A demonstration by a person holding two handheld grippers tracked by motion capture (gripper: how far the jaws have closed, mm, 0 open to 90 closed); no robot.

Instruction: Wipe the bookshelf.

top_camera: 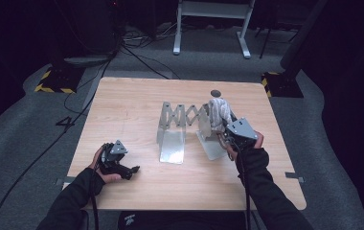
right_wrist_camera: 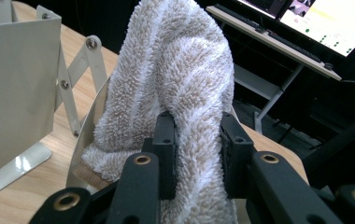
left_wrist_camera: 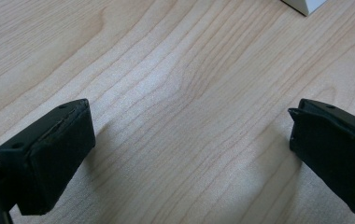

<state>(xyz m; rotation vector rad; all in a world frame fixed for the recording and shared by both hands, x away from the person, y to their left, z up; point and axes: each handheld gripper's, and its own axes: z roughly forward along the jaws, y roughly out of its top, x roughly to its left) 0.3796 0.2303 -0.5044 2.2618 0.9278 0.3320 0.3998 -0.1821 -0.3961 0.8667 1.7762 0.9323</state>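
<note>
- Bench [top_camera: 137,105]: light wood-grain top, square with rounded corners, on a grey carpeted floor.
- Expanding metal rack [top_camera: 182,122]: silver-grey, scissor-lattice links joining upright plates with flat feet; stands near the middle of the bench. In the right gripper view its lattice [right_wrist_camera: 75,70] and one plate show at left.
- Fluffy beige-and-white striped towel [top_camera: 219,112]: draped over the right end plate of the rack, hanging down both sides; seen close in the right gripper view [right_wrist_camera: 180,79].
- Right hand-held gripper [top_camera: 229,134]: black, two-jaw, grey three-cornered plate on top, held at the right end of the rack. In its own view [right_wrist_camera: 196,154] the jaws are closed on a fold of the towel, pile pressed between the pads.
- Left hand-held gripper [top_camera: 131,171]: black, rests low at the front left of the bench, well apart from the rack. In its own view [left_wrist_camera: 189,158] the jaws stand wide apart over bare wood, nothing between them.
- Small dark round spot [top_camera: 215,93]: on the bench behind the towel; too small to identify.
</note>
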